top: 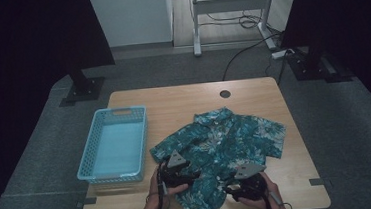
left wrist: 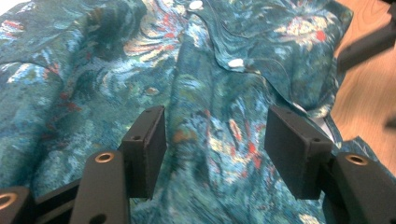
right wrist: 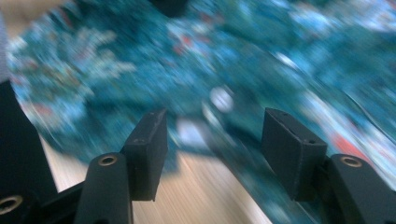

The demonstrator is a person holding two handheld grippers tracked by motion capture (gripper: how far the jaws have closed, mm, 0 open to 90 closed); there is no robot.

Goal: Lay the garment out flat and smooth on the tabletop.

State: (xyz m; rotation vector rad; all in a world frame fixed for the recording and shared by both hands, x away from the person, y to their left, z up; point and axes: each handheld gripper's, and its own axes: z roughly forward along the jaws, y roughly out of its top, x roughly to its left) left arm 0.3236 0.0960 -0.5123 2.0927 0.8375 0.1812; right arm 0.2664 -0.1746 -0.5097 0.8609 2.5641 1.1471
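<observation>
Wooden table (top: 183, 102) stands on dark grey floor, with a desk frame and cables on the floor beyond its far edge. Its far half is bare wood apart from a round hole (top: 225, 94) near the far edge. On its left side sits a blue basket (top: 88, 157), its near wall close to the near edge and its right wall just beside the shirt's left sleeve. A teal patterned shirt (top: 224, 141) lies spread front-up on the right half, collar toward the far side, hem reaching almost to the near edge; a strip of bare wood runs along the right edge past its right sleeve.

Both hands come in from the near edge. The left gripper (top: 176, 171) is over the shirt's lower left part; in the left gripper view (left wrist: 215, 140) its jaws stand apart with rumpled cloth and white buttons below them, nothing pinched. The right gripper (top: 245, 182) is at the shirt's lower right hem; in the blurred right gripper view (right wrist: 212, 140) its jaws stand apart over the hem and bare wood, gripping nothing
</observation>
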